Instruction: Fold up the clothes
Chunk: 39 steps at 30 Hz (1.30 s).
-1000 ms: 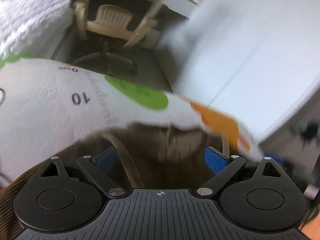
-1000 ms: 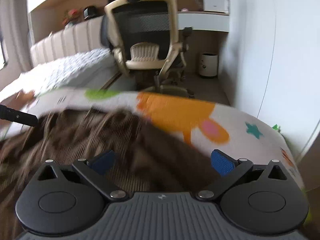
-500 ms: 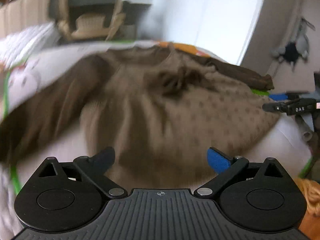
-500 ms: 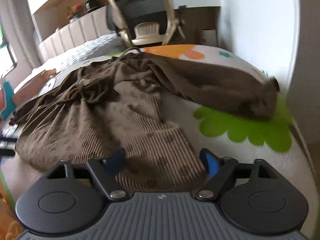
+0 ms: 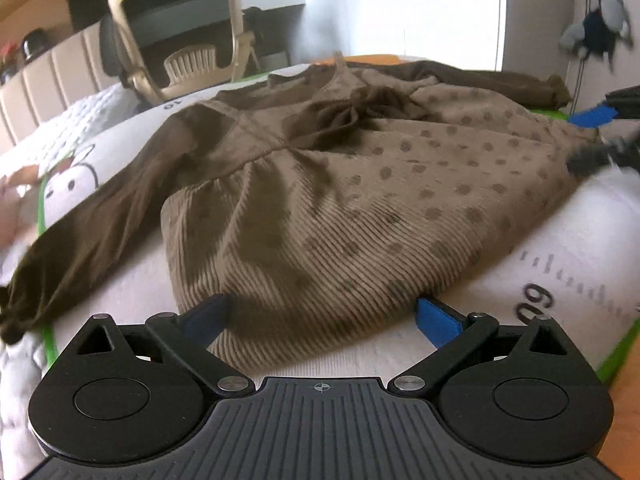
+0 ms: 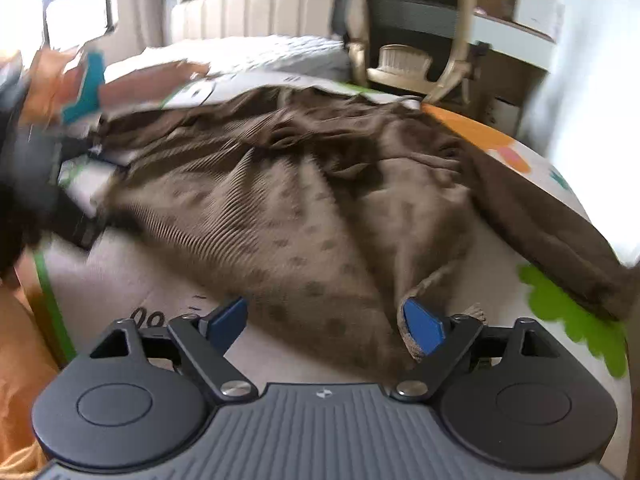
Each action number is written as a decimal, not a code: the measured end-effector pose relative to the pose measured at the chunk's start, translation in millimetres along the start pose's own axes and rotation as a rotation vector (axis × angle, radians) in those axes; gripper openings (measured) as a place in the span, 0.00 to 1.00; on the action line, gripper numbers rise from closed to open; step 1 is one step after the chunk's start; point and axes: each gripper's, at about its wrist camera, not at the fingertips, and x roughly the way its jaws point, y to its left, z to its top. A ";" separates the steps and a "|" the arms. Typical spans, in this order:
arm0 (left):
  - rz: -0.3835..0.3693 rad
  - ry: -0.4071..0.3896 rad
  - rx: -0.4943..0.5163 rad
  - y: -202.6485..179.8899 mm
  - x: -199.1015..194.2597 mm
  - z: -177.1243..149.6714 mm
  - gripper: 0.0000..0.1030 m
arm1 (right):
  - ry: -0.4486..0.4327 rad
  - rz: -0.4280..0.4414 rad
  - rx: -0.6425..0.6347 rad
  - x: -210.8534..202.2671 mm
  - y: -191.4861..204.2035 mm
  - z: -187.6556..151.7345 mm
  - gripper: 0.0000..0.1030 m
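Brown dotted corduroy dress (image 5: 360,184) spread on printed mat (image 5: 560,280), hem between left claw (image 5: 322,316) fingers, spread wide, untouched; right claw (image 6: 324,320) opening, hem corner beside its right pad.

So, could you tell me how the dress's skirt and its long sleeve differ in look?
The skirt is light tan, ribbed and dotted; the sleeve is plain dark brown. The skirt spreads wide, while the sleeve trails out narrow to the side. Both belong to one dress and lie flat on the printed mat.
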 end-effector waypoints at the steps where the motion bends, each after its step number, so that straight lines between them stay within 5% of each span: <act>1: 0.034 -0.022 -0.014 4.8 0.0 5.6 1.00 | 0.003 0.003 -0.030 5.1 7.0 2.8 0.88; 3: 0.107 -0.070 -0.047 15.3 -0.5 17.4 1.00 | 0.012 0.024 -0.093 15.6 20.1 9.6 0.88; 7: 0.130 -0.125 -0.111 32.2 -6.6 32.5 1.00 | 0.031 0.004 -0.281 39.5 50.2 25.1 0.85; 9: 0.131 -0.138 -0.128 37.5 -8.8 36.3 1.00 | 0.025 -0.014 -0.307 47.4 52.3 41.6 0.64; 10: 0.124 -0.136 -0.128 38.2 -9.2 35.9 1.00 | 0.015 -0.029 -0.293 51.1 49.6 52.5 0.57; 16: 0.065 -0.138 -0.145 42.5 -26.3 25.2 0.99 | -0.106 -0.103 -0.040 48.4 1.0 105.5 0.56; 22: -0.041 -0.086 -0.012 18.3 -23.9 7.5 1.00 | -0.169 -0.097 0.012 31.2 -1.0 102.9 0.56; 26: 0.069 -0.065 0.002 18.5 -1.6 11.6 1.00 | -0.205 -0.089 0.001 12.0 -1.2 94.4 0.57; 31: 0.285 -0.215 -0.115 50.0 -26.8 38.5 1.00 | -0.179 -0.071 -0.003 -3.3 -8.3 81.3 0.70; 35: 0.339 -0.328 -0.197 69.9 -61.2 53.4 1.00 | -0.137 -0.112 -0.026 -9.6 -10.7 60.3 0.75; 39: 0.317 -0.314 -0.199 73.5 -64.9 55.3 1.00 | -0.131 -0.179 0.019 -14.9 -23.2 49.5 0.75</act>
